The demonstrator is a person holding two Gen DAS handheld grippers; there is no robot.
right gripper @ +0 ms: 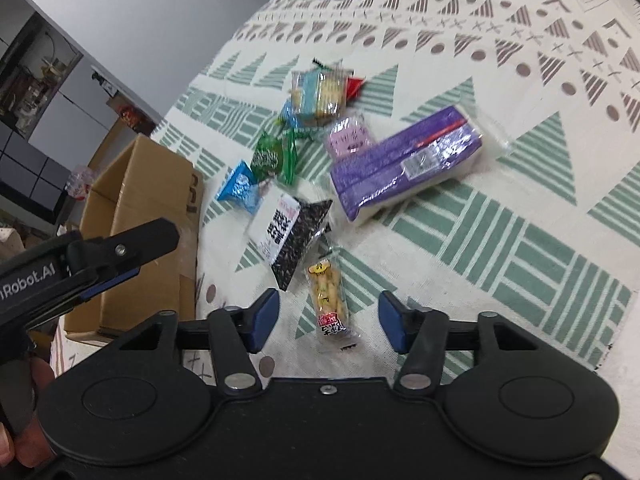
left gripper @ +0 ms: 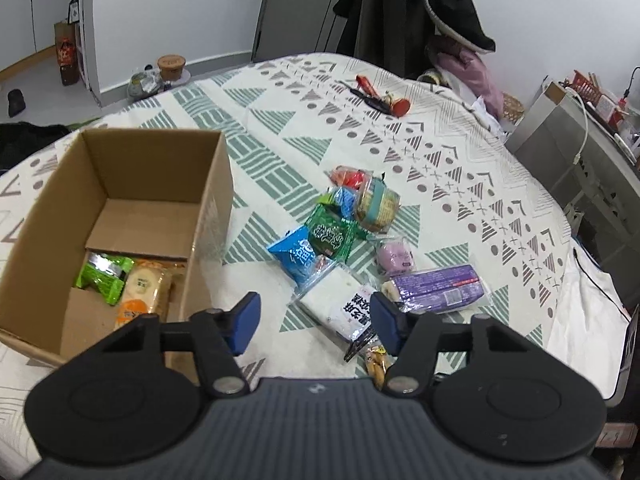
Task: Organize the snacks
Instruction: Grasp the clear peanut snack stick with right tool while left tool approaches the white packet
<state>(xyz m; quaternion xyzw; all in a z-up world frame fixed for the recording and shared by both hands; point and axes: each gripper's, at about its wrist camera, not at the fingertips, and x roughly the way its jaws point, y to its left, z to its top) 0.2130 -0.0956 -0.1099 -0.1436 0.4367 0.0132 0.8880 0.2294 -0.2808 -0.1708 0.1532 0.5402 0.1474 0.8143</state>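
An open cardboard box [left gripper: 120, 160] stands on the patterned cloth and holds a green packet [left gripper: 104, 276] and a pale biscuit packet [left gripper: 142, 292]. Loose snacks lie to its right: a white-and-black packet [left gripper: 340, 308], a purple pack [left gripper: 436, 288], a blue packet [left gripper: 296, 256] and a green packet [left gripper: 328, 232]. My left gripper [left gripper: 316, 320] hangs open over the white-and-black packet's near end, pads not pressing it. My right gripper [right gripper: 330, 320] is open around a small yellow peanut packet [right gripper: 329, 304], with both pads apart from it.
A pink snack [right gripper: 350, 136] and a cracker packet [right gripper: 318, 96] lie further back. Red and black oddments [left gripper: 380, 96] sit at the cloth's far edge. Grey furniture [left gripper: 568, 148] stands to the right. A hand [right gripper: 24, 400] holds the left gripper beside the box [right gripper: 140, 184].
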